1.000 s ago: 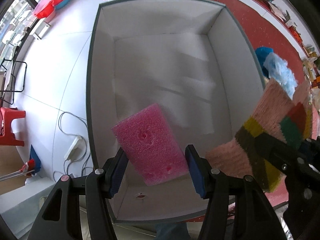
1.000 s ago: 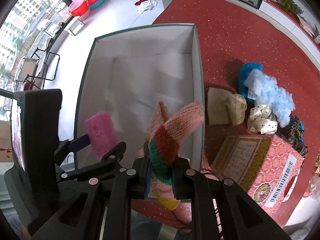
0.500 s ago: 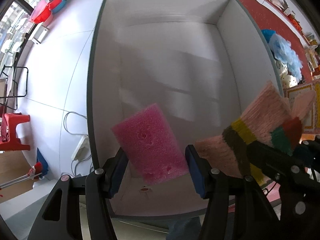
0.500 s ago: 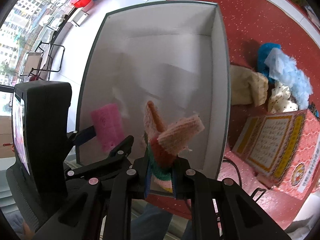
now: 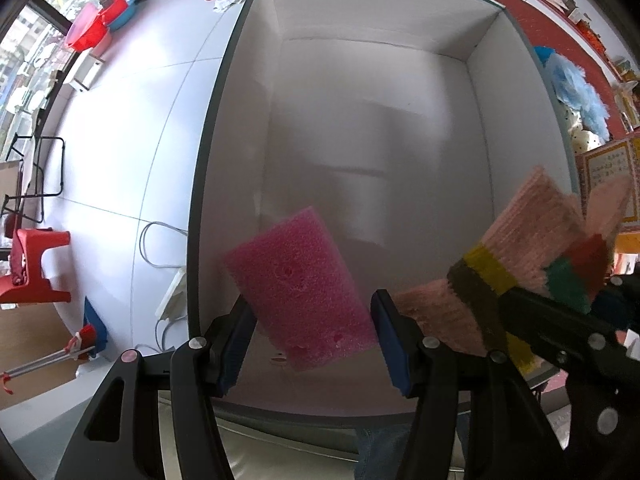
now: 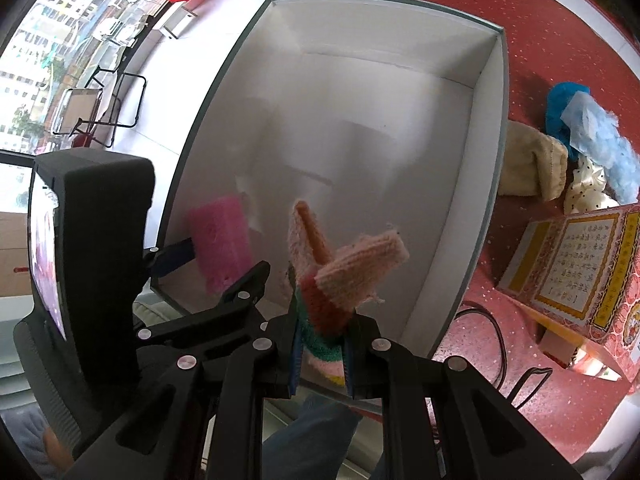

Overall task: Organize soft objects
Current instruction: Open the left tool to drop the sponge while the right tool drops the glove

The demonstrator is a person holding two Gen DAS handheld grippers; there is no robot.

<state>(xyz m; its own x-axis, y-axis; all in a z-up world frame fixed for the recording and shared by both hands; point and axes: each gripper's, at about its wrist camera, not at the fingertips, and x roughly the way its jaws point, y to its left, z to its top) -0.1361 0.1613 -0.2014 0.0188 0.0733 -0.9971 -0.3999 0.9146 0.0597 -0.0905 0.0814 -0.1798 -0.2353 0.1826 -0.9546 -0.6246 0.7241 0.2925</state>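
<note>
Item one: a pink foam sponge (image 5: 300, 288), rectangular, tilted, which we hold above the near end of a large white box (image 5: 384, 92). It sits between the blue pads (image 5: 390, 344) of our left gripper (image 5: 312, 344); the jaws stand about half apart, as wide as the sponge, and press it on both sides. The sponge hangs clear of the box floor.

Item two: a knitted piece (image 6: 340, 276), salmon-pink with red, green, yellow and dark bands. Our right gripper (image 6: 322, 354) has its jaws drawn tight on the striped lower part, and two pink ends fan upward from the grip. In the left wrist view the same piece (image 5: 532, 248) shows at the right, just beside the left gripper, over the near right corner of the box.

Item three: the box itself, white inside with a grey-green rim, bare apart from pale folds of lining on its floor. It rests on a red speckled cloth (image 6: 560, 40).

Item four, to the right of the box on the cloth: a beige knitted bundle (image 6: 532, 164) touching the box wall, a blue fluffy thing (image 6: 600, 136), a cream dotted fabric (image 6: 588, 188), and a red-and-gold printed carton (image 6: 576, 280).

Item five, on the floor left of the box: a red stool (image 5: 36, 264), red basins (image 5: 96, 24), and a white cable (image 5: 160, 240).
</note>
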